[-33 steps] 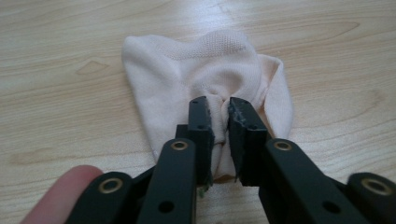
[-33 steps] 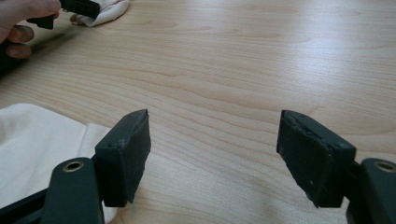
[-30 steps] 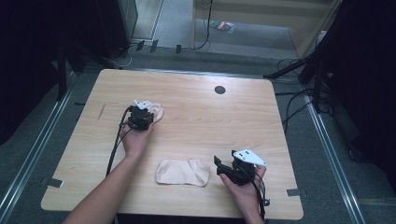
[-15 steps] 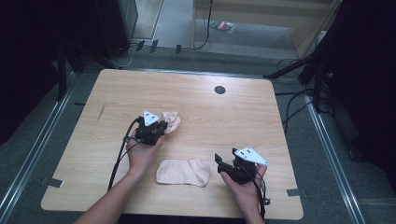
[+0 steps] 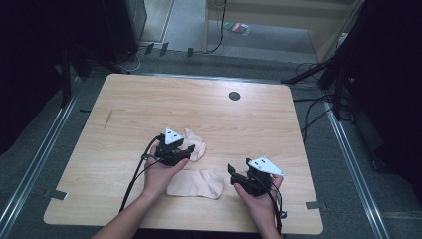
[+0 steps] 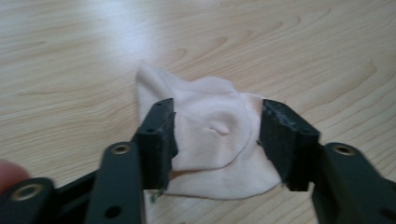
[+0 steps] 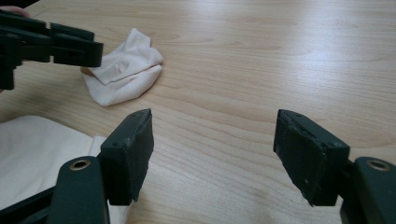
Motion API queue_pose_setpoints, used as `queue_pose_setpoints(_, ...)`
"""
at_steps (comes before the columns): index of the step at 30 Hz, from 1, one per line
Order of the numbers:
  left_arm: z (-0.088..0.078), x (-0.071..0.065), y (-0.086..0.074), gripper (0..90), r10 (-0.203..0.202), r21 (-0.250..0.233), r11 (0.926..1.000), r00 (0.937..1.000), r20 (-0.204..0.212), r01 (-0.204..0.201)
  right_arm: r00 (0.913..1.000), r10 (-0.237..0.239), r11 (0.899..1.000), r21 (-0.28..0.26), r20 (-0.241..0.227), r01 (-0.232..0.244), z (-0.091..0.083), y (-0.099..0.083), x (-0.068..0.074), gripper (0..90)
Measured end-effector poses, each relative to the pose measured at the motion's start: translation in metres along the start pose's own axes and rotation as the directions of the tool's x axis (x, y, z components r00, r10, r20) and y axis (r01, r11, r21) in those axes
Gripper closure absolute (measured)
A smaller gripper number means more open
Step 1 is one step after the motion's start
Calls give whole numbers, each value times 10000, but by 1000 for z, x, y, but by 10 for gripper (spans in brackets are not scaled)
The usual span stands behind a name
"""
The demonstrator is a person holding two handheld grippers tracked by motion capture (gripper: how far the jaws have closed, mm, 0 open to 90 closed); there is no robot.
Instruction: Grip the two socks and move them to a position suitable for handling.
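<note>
A small folded pale pink sock (image 5: 198, 144) lies on the wooden table (image 5: 199, 99) near its middle. My left gripper (image 5: 185, 151) stands open at it, one jaw on each side of the sock (image 6: 210, 121), which rests loosely between them. A second pale sock (image 5: 196, 184) is spread flat close to the front edge, just below the left hand. To its right my right gripper (image 5: 234, 172) is open over bare wood (image 7: 212, 149), with nothing between its jaws. The right gripper view has the folded sock (image 7: 123, 70) at upper left and the flat sock (image 7: 37, 154) at lower left.
A dark round hole (image 5: 234, 95) sits in the table's far middle. Cables trail from both grippers over the front edge. Dark equipment and floor cables surround the table. Bare wood spans the far half and the left side.
My left gripper has moved toward the front and right, and the folded sock has come along with it, ending close to the flat sock. The right gripper has stayed put.
</note>
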State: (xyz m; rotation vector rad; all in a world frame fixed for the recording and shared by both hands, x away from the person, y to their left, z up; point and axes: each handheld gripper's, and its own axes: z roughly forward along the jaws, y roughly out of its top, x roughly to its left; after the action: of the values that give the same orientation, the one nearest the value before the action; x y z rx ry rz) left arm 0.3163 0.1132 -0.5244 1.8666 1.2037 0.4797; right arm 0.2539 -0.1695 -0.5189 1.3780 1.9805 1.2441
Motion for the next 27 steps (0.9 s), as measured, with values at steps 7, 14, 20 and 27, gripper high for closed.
queue_pose_setpoints(7,-23,27,-9,417,-613,-451,9971,9981,-78,609,9996,-23,9999,-144,-286,19,6,16,4,412)
queue_pose_setpoints(14,-26,38,-24,417,-789,-363,9963,9965,-265,779,9960,-85,10000,12,-891,87,37,42,21,527)
queue_pose_setpoints(20,-28,43,-28,414,-793,-419,9961,9963,-338,779,9912,-416,9974,535,-1261,486,72,56,36,598)
queue_pose_setpoints(27,-26,44,-30,417,-885,-373,9955,9955,-323,873,9819,-439,9852,1551,-1842,731,114,67,39,678)
